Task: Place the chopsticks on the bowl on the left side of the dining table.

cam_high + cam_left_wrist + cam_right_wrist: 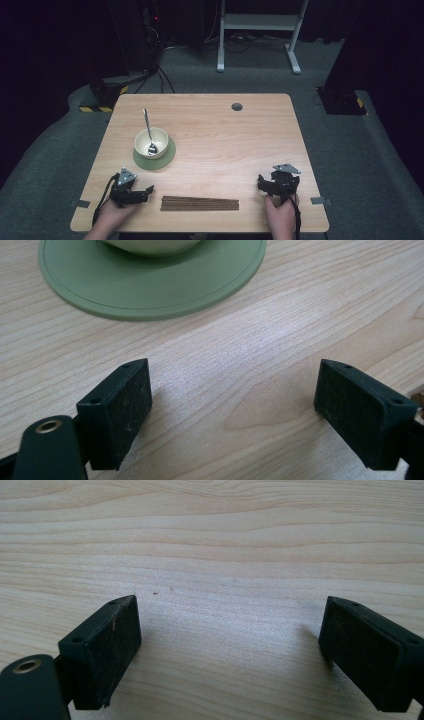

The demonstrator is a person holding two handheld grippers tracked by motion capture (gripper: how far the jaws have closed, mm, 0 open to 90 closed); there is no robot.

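mat: dark brown slatted strip mat [199, 203], flat along table's [240, 140] near edge, between both grippers
handling: likely light, flexible; grab an end
left gripper [143, 192]: jaws apart, empty
right gripper [263, 183]: jaws apart, empty

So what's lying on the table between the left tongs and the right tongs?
The high view shows a brown bundle of sticks lying flat between the left tongs and right tongs, touching neither.
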